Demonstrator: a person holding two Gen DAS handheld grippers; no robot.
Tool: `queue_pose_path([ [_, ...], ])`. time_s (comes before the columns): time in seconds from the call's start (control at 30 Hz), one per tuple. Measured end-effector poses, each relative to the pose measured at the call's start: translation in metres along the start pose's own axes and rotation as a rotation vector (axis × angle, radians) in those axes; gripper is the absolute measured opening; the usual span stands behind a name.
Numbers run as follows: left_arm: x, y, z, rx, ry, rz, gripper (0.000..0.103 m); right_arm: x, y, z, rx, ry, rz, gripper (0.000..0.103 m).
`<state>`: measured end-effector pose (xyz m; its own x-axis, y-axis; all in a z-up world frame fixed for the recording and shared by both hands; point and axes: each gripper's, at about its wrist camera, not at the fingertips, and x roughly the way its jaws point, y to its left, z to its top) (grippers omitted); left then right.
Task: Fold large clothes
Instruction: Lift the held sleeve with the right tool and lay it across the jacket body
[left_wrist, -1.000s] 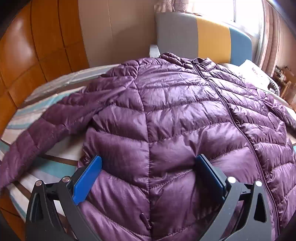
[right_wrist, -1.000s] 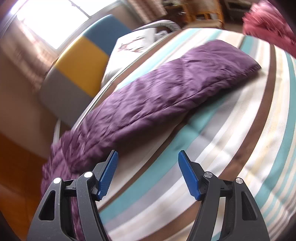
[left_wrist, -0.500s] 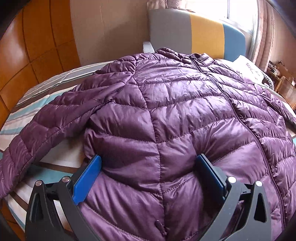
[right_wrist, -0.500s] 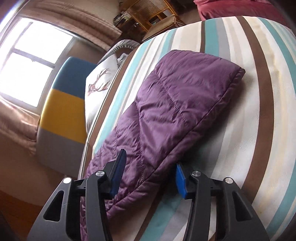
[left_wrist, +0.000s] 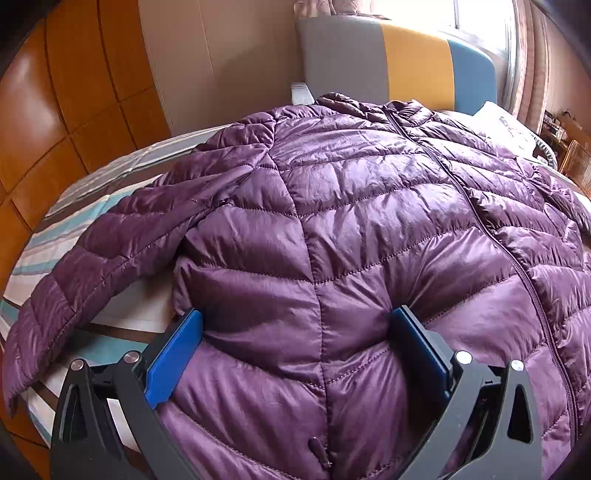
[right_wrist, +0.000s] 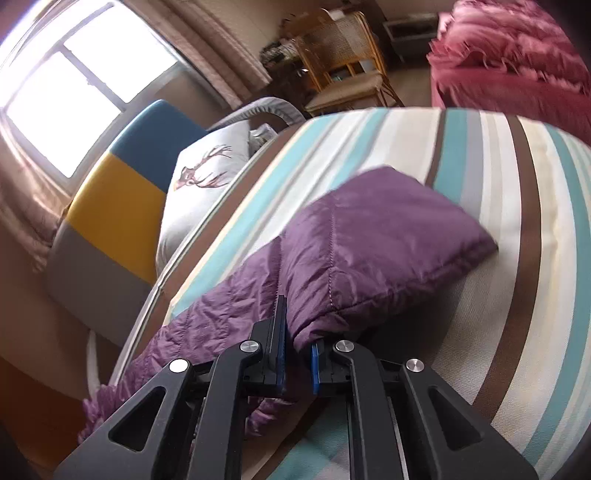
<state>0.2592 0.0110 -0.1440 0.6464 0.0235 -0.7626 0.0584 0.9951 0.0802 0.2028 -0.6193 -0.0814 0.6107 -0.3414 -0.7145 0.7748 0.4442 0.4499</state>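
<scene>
as the purple down jacket (left_wrist: 332, 229) lies spread on the striped bed (right_wrist: 517, 258), my right gripper (right_wrist: 295, 347) clamps its right sleeve (right_wrist: 369, 236); my left gripper (left_wrist: 295, 347) sits spread wide over the near hem. i'd carry the sleeve left slowly, keeping it flat.

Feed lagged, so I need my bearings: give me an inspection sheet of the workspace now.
Surface: striped bed, mostly covered on the left view.
Job's things: purple jacket spread flat, zipped; sleeve lies on the stripes.
Clutter: deer pillow by the headboard.
Grippers: left gripper open, fingers astride the jacket's lower side; right gripper shut on the sleeve.
Cables: nothing seen.
Surroundings: window, rattan chair, red throw, wood panelling.
</scene>
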Motion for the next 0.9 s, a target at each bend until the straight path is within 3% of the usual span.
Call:
queue_pose_path([
  [0.27, 0.0, 0.002, -0.001, -0.013, -0.002, -0.016, 0.101, -0.035, 0.088, -0.053, -0.418, -0.084, 0.032, 0.008],
  [0.6, 0.001, 0.004, -0.002, -0.021, -0.002, -0.025, 0.101, -0.064, 0.207, -0.18, -1.008, -0.143, 0.117, 0.008],
  [0.9, 0.001, 0.005, -0.002, -0.026, -0.002, -0.031, 0.101, -0.079, 0.26, -0.287, -1.371, -0.169, 0.211, 0.008],
])
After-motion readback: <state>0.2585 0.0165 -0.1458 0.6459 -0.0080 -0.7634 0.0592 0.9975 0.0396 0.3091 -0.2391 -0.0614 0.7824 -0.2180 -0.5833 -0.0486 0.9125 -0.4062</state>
